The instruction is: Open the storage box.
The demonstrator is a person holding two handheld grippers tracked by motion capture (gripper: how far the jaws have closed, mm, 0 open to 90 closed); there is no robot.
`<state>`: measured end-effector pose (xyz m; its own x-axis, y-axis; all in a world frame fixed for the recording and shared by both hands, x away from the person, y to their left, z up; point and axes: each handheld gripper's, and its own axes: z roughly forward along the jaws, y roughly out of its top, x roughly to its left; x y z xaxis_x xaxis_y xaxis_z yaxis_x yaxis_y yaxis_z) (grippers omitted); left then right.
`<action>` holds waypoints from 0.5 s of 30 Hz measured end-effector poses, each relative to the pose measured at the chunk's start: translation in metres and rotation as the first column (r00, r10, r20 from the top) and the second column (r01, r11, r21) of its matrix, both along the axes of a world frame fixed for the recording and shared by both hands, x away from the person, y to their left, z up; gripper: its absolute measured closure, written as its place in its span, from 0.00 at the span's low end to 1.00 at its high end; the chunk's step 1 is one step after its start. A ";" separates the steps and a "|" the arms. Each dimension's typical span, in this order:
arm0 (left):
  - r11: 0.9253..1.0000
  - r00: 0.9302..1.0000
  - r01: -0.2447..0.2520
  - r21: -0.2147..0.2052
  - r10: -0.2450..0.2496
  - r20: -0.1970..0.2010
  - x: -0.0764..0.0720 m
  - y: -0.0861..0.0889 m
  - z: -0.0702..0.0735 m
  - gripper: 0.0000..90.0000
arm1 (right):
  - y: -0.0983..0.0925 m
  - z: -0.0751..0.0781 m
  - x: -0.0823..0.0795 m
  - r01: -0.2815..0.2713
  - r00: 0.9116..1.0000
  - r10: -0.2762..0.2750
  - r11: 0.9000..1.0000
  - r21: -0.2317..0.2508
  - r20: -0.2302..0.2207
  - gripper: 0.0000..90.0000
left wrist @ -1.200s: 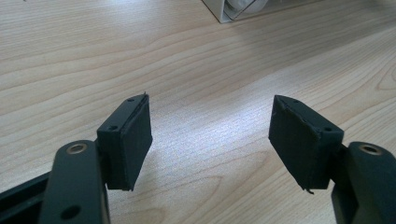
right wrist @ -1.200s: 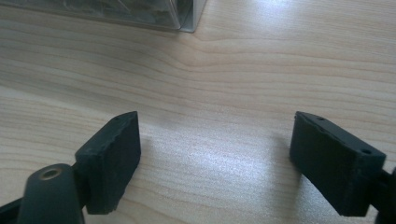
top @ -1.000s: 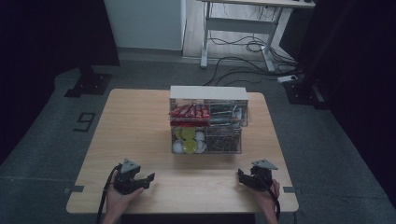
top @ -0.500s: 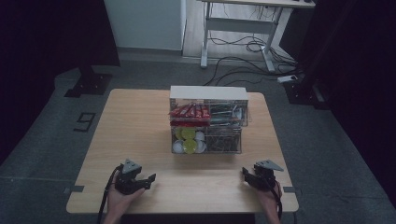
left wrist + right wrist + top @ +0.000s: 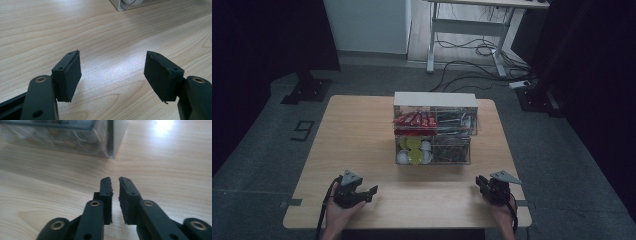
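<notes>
High view: the rack (image 5: pixel 434 131) stands mid-table (image 5: pixel 357 130); the left gripper (image 5: pixel 371 190) at 7 o'clock and right gripper (image 5: pixel 479 181) at 5 o'clock rest near the front edge, bare wood between. Left gripper view: jaws wide apart, empty. Right gripper view: jaws have just been closing, a slit left, nothing between; rack corner (image 5: pixel 110 138) at 12 o'clock.

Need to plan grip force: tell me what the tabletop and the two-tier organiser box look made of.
Pale rectangular tabletop: wood or wood-look laminate, visible grain lines, satin sheen with soft glare. Clear two-tier organiser box: seemingly transparent plastic, contents showing through its walls, white top; edges reflect light in the right gripper view.
</notes>
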<state>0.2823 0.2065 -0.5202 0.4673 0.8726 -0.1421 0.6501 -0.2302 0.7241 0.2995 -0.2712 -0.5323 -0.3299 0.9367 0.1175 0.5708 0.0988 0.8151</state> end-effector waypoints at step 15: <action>1.000 1.000 0.004 0.004 -0.004 -0.001 0.000 -0.002 -0.001 0.33 | 0.015 0.023 -0.011 -0.096 0.992 0.093 0.995 0.039 0.085 0.99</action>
